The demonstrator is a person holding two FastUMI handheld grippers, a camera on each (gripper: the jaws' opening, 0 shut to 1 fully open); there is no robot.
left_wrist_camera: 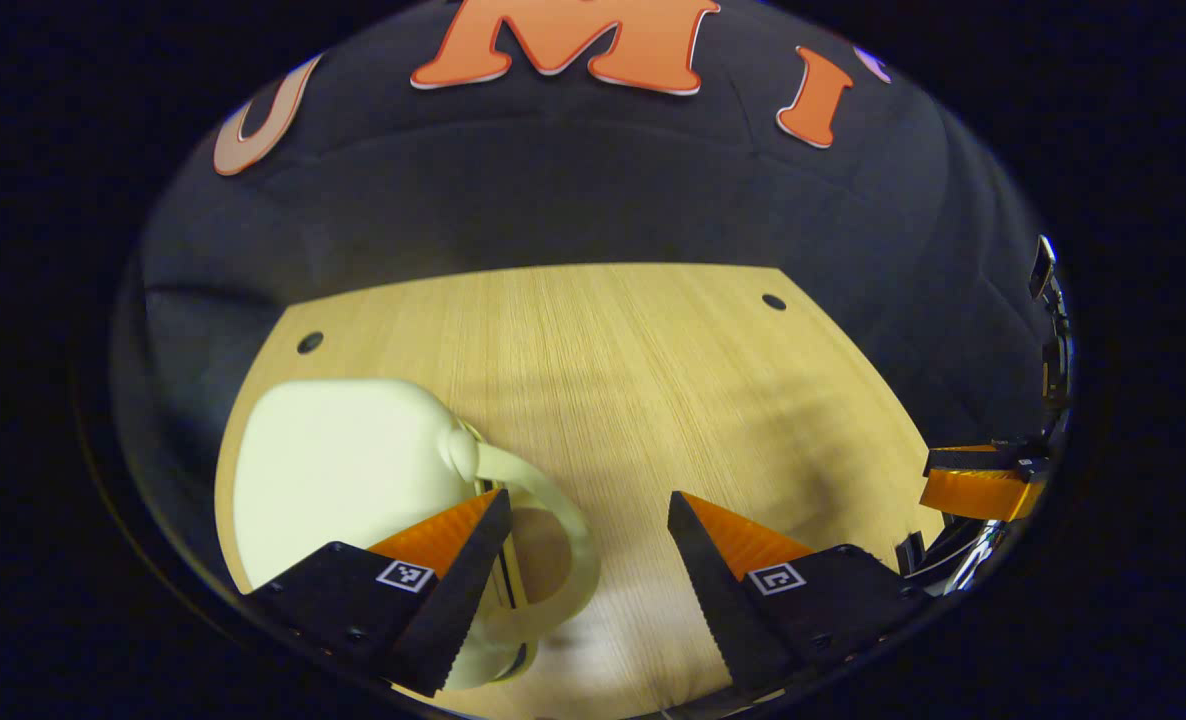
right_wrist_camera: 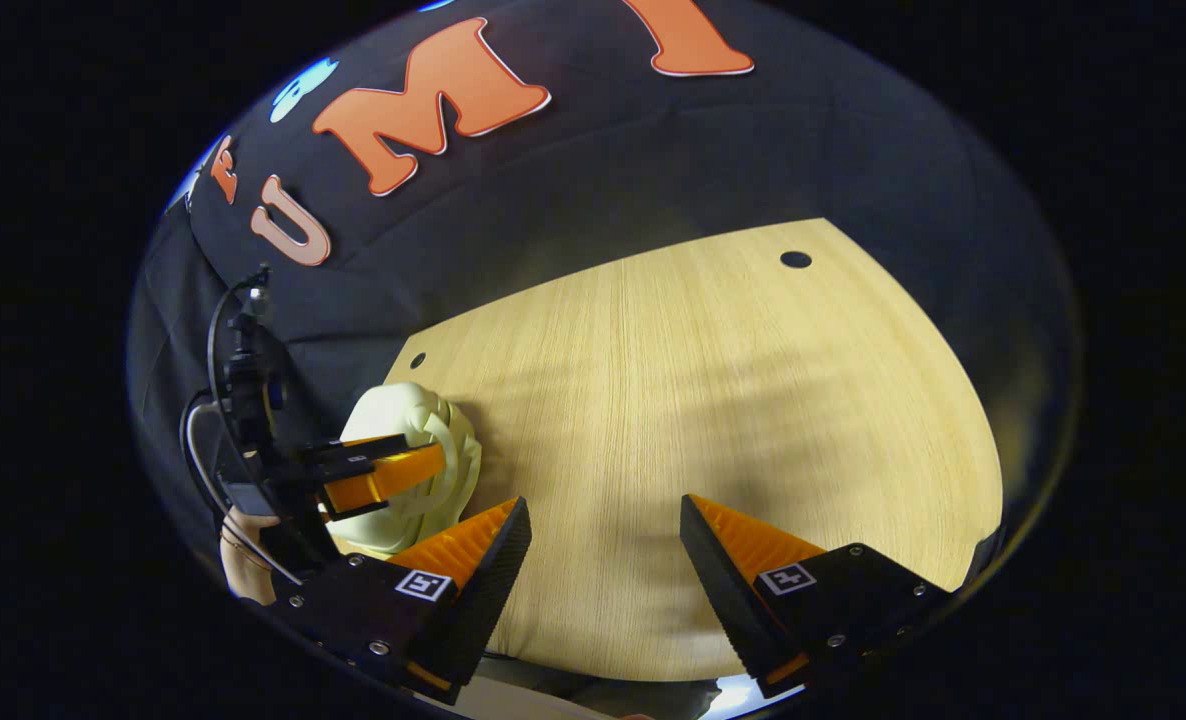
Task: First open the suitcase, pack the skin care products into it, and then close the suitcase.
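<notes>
We see the suitcase, a small cream shell with a looped handle, lying closed on the left part of the wooden worktop in the left gripper view, near the worktop's left edge. The handle curves out from its right side toward the middle of the worktop. Our left gripper hangs just over that side of the case with its 2 fingers spread wide apart; the left finger lies across the handle and the case's edge, though we cannot tell whether it touches, and the right finger is over bare wood. Nothing sits between the fingers but the handle's loop and worktop. In the right gripper view the suitcase shows at the far left with the left gripper over it. Our right gripper is well apart from the case, over bare worktop, its fingers also held wide and empty. 2 dark holes mark the worktop's far corners.
</notes>
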